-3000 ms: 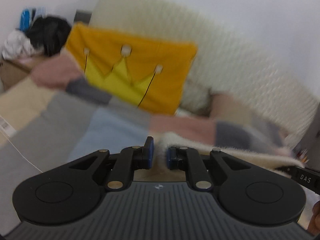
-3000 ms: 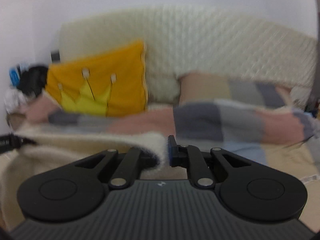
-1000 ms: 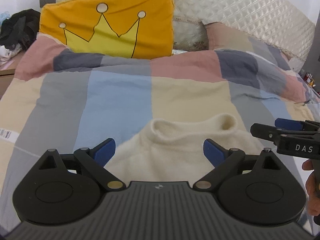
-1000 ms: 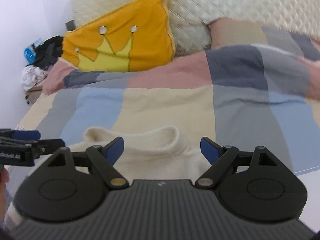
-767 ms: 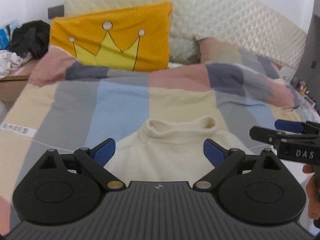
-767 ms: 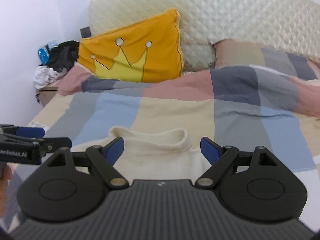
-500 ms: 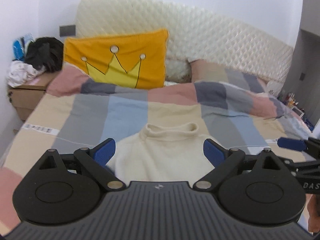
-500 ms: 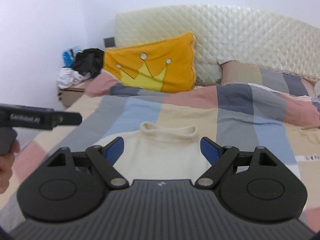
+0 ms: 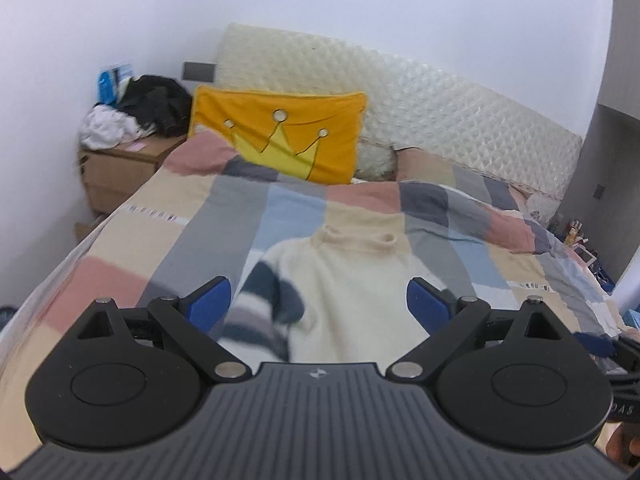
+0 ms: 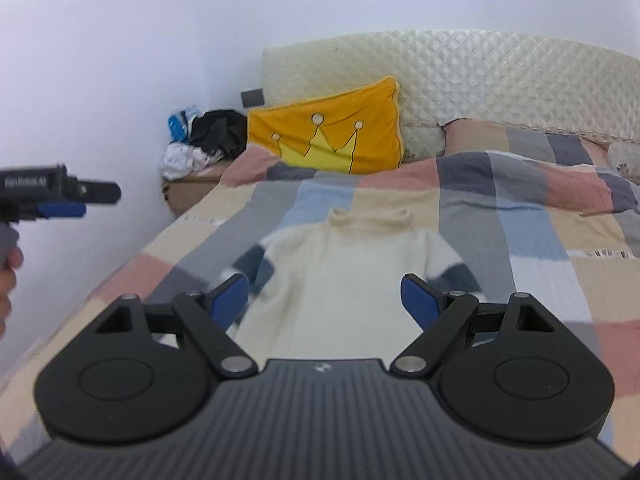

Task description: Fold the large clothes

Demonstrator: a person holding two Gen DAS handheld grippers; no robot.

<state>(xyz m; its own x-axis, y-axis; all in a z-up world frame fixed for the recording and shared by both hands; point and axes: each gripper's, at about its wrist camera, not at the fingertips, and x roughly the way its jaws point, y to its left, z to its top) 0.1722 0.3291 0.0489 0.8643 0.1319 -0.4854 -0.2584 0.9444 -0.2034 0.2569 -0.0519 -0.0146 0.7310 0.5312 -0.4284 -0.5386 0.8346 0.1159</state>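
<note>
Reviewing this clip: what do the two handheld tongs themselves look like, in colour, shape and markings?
Both the left tongs and right tongs share one design: matte black ribbed body with a small logo, two round lobes, angled black linkage arms with silver pivot pins, and blue textured pads. White lettering runs along the side of the left one; it is too blurred to read.

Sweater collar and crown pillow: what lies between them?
Only bare checked duvet between the sweater collar and the pillow, seen in both wrist views.

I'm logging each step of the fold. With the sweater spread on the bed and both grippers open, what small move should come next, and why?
Probably bring the left gripper down to the striped sleeve to fold it inward. The cream sweater lies flat on the checked quilt, sleeves out, and both the left and the right gripper are open and empty above it.
</note>
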